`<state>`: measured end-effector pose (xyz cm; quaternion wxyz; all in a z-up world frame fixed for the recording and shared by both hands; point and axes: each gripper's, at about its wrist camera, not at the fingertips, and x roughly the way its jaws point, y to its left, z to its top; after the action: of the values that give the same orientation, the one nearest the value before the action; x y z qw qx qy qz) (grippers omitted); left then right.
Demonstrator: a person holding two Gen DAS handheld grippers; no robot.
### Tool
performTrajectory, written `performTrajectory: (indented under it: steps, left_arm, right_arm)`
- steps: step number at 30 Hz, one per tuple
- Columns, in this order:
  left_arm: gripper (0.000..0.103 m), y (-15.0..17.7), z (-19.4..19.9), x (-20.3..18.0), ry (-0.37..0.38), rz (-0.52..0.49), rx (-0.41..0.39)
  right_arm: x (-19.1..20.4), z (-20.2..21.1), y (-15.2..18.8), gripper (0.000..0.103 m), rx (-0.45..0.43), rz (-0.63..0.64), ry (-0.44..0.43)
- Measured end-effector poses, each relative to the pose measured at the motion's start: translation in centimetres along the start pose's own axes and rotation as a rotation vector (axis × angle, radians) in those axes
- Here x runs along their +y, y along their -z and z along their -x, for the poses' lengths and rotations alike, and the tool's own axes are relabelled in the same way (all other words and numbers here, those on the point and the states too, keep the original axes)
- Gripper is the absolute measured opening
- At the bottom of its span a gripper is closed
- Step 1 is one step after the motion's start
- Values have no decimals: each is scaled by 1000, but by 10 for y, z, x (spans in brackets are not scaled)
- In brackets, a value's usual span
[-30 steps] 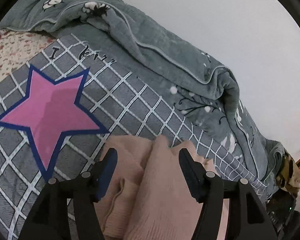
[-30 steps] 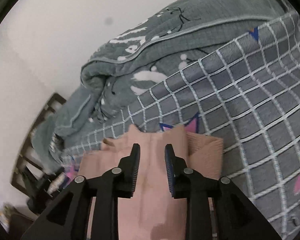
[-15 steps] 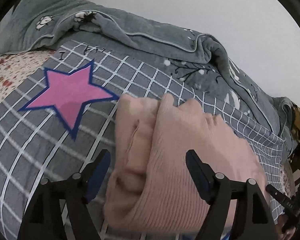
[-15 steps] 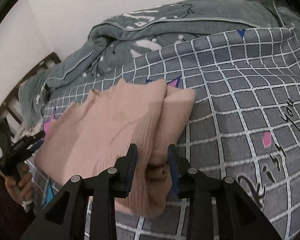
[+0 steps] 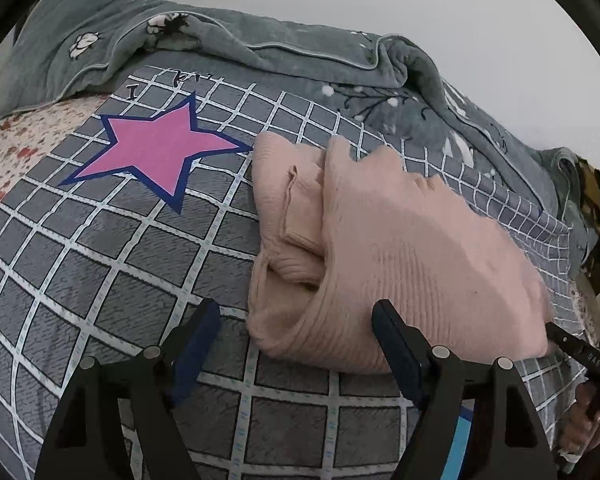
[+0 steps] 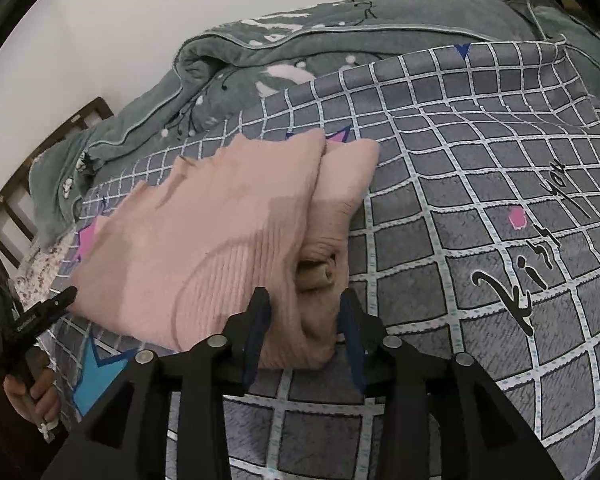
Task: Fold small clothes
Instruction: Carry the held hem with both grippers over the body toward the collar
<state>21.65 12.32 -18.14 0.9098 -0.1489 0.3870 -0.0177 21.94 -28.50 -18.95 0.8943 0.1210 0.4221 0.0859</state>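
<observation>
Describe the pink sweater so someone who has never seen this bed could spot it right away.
Start at the bed's grey checked cover with its big pink star. Just beside the star's tip lies the folded sweater. It is the only plain, peach-pink ribbed knit there, unlike the patterned grey-green blanket heaped behind it.

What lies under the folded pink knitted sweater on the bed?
The folded pink knitted sweater rests on a grey checked bedcover. A pink star print peeks out behind it; the covered part of the print is hidden.

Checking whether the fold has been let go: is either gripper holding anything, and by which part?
Left gripper is open, holding nothing. Right gripper is opening; the pink sweater's folded near corner sits between its jaws.
</observation>
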Motion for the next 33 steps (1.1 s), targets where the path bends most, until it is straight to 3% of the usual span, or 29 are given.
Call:
performTrajectory:
  steps: [4, 6, 11, 14, 17, 21, 28, 33]
  left_arm:
    - [75, -4, -9, 0, -2, 21, 12]
    - [68, -6, -12, -1, -7, 19, 11]
    - [36, -6, -18, 4, 52, 55, 18]
    - [26, -7, -20, 11, 109, 96, 25]
    - [26, -5, -19, 16, 131, 131, 20]
    - [32, -3, -18, 13, 114, 139, 13]
    - [37, -2, -19, 7, 80, 111, 8]
    - [33, -4, -21, 5, 68, 103, 9]
  right_arm:
    - [0, -8, -1, 42, 8, -1, 9]
    - [2, -12, -2, 43, 8, 13, 16]
    - [5, -21, -3, 44, 7, 43, 31]
    - [3, -23, -3, 44, 11, 36, 24]
    - [5, -22, -2, 43, 10, 43, 29]
    - [4, -20, 0, 31, 12, 35, 2]
    - [-1, -17, 2, 31, 14, 13, -28]
    - [2, -22, 0, 31, 8, 28, -23]
